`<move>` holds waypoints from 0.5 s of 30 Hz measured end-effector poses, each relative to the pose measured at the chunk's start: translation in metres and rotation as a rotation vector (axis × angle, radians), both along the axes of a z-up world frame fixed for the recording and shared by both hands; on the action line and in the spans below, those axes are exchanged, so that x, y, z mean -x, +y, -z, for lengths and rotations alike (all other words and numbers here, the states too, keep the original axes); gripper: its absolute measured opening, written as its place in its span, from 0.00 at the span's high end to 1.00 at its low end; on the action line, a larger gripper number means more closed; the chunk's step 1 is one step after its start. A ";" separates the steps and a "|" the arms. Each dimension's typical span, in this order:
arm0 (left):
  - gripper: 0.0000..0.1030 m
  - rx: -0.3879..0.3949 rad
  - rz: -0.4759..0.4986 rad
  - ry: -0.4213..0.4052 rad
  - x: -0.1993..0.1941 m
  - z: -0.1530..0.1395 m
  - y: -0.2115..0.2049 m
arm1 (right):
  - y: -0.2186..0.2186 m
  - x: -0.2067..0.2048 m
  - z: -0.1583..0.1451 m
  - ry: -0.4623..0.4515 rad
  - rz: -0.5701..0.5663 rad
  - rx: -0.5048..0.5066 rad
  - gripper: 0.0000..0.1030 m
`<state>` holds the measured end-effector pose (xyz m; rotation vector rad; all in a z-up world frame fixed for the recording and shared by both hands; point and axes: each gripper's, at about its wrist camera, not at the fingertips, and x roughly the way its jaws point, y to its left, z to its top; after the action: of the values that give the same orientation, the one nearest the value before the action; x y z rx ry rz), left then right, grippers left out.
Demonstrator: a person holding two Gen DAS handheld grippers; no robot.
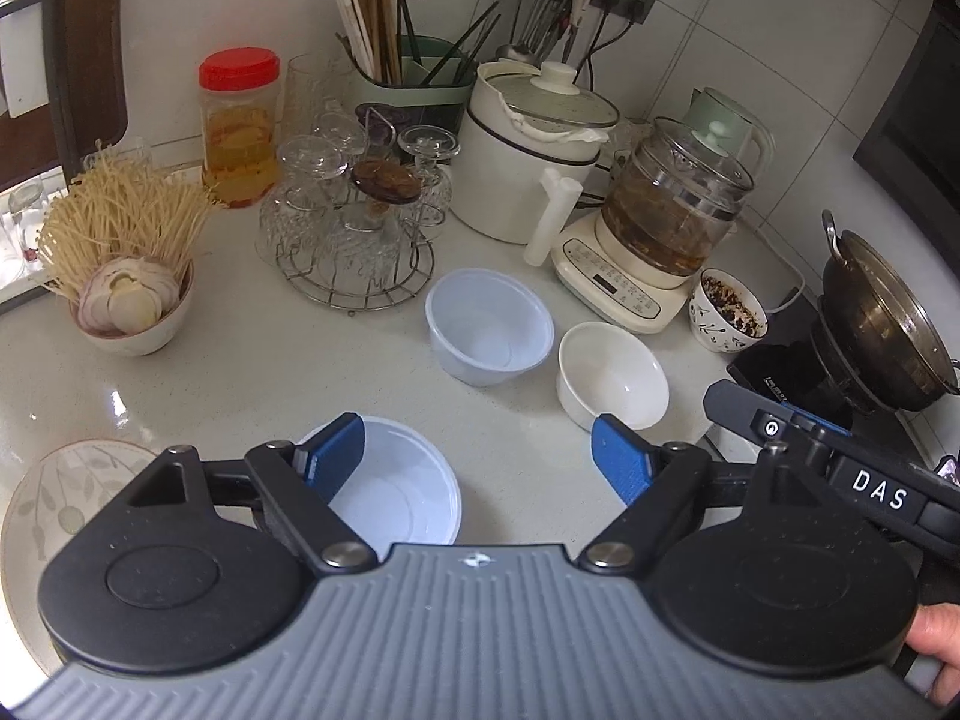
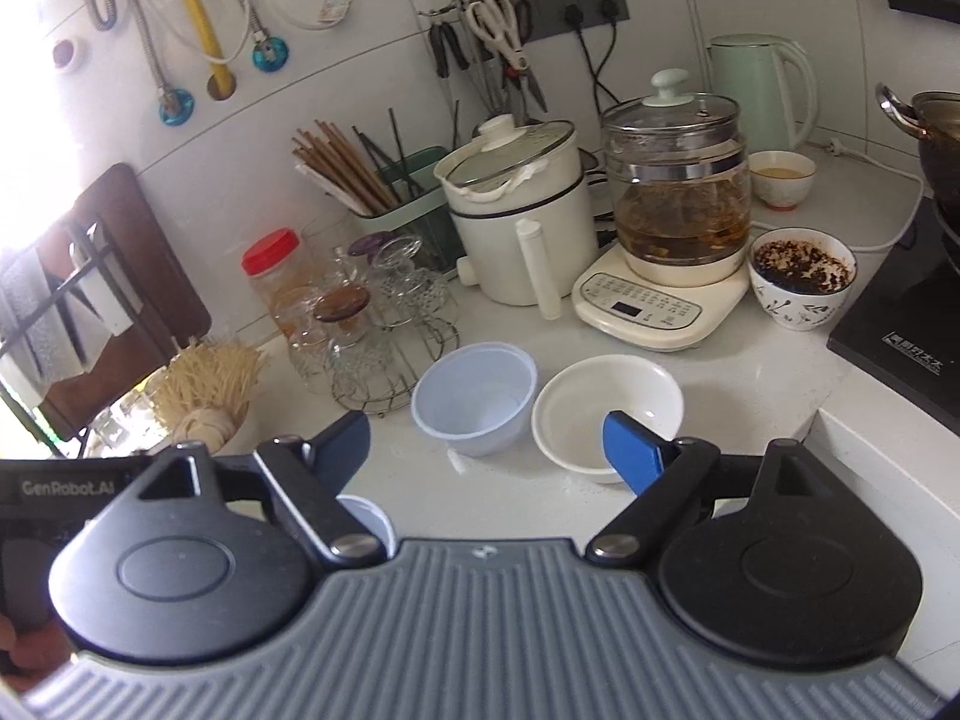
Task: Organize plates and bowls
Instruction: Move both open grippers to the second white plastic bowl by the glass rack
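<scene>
My left gripper (image 1: 477, 459) hangs over the white countertop (image 1: 240, 372) with its blue fingers (image 1: 621, 459) spread wide and pinching nothing; a translucent plastic bowl (image 1: 390, 495) sits just beneath, its left rim partly behind my left finger, while the rest of the bowl lies in the gap between the two. Farther out, a second plastic bowl (image 1: 489, 327) stands upright ahead of the gap, and a white ceramic bowl (image 1: 612, 375) sits just beside it to the right, close in front of my right fingertip. A leaf-patterned plate (image 1: 66, 498) lies at the near left, partly hidden by the gripper body. My right gripper (image 2: 486, 450) is likewise splayed open and empty; in its view the white ceramic bowl (image 2: 606, 414) lies directly behind its right finger (image 2: 633, 450), whether touching I cannot tell, and the plastic bowl (image 2: 474, 399) stands just ahead of the gap, slightly left of centre, almost against the ceramic one. Behind them sit a glass kettle on its cream base (image 2: 675, 192), a white pot (image 2: 519, 210), a wire rack of upturned glasses (image 1: 354, 222), a red-lidded jar (image 1: 240, 126) and a patterned bowl of dark flakes (image 2: 801, 276), with a bowl of noodles and sliced onion (image 1: 129, 294) well apart at the left
</scene>
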<state>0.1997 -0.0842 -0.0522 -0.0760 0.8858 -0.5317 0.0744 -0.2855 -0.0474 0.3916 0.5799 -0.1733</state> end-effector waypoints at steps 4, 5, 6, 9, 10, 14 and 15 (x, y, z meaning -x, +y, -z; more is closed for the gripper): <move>0.16 -0.019 0.013 0.008 -0.005 0.002 -0.012 | -0.008 -0.002 0.001 0.013 0.013 -0.001 0.16; 0.16 -0.022 0.017 0.008 -0.006 0.002 -0.014 | -0.010 -0.003 0.002 0.013 0.012 -0.007 0.16; 0.16 -0.024 0.020 0.010 -0.008 0.003 -0.016 | -0.011 -0.003 0.002 0.014 0.011 -0.008 0.16; 0.16 -0.028 0.021 0.022 -0.015 0.006 -0.021 | -0.013 -0.007 0.005 0.028 -0.010 -0.017 0.16; 0.16 -0.031 0.021 0.025 -0.017 0.007 -0.024 | -0.014 -0.008 0.006 0.033 -0.013 -0.026 0.16; 0.16 -0.039 0.017 0.039 -0.026 0.011 -0.031 | -0.015 -0.016 0.009 0.044 -0.049 -0.036 0.16; 0.16 -0.040 0.015 0.042 -0.028 0.011 -0.032 | -0.016 -0.018 0.010 0.044 -0.054 -0.048 0.16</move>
<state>0.2281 -0.1160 -0.0633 -0.0444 0.9379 -0.5281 0.0928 -0.3016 -0.0571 0.4185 0.6379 -0.1163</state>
